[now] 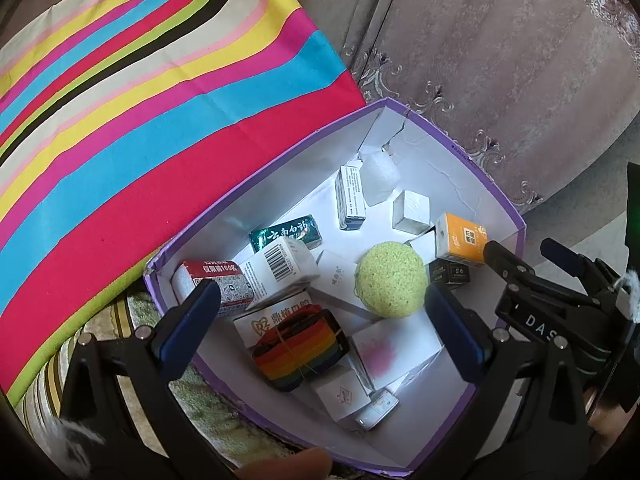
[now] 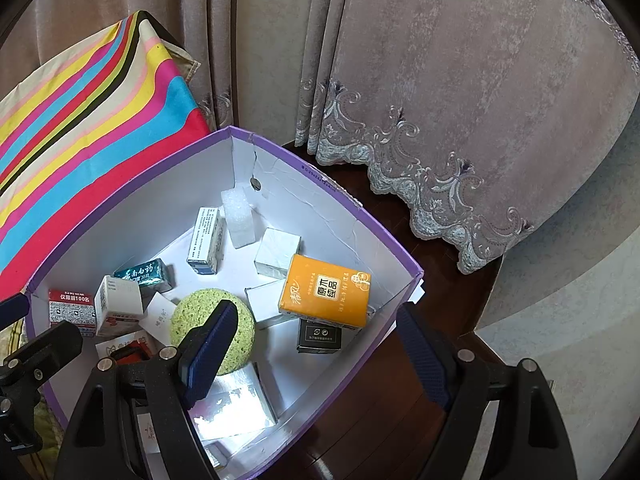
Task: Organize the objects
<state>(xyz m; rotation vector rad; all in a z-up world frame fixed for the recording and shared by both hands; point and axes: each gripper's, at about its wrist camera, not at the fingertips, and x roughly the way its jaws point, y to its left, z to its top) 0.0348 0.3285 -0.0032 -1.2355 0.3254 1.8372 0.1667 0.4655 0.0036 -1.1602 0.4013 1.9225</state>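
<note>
Two grippers hang over the purple-rimmed box, both angled down into it, neither holding anything. My left gripper stands wide, its blue pads straddling the near half of the box; nothing is between them but air above the contents. My right gripper is likewise wide: one pad sits inside the box in front of the green sponge ball, the other outside the right wall.

Contents, seen from the left wrist with the ball as clock centre: orange tissue pack at 2 o'clock, teal toothpaste box at 10, barcoded white carton at 9, red-and-white QR box beyond it against the left wall, rainbow-striped strap at 7, white foam block at 12 in the far corner. A small black box lies just below the tissue pack.

Judgement: items are gathered in the box but lie loose and tilted. Step in hand looks like choosing the next pick, no grasp begun.

Next move calls for dropping one gripper straight onto a single item. The ball is nearest my right pads, but it may roll or squash; close gently, across its middle.

A striped cushion lies outside the box at 10 o'clock.
</note>
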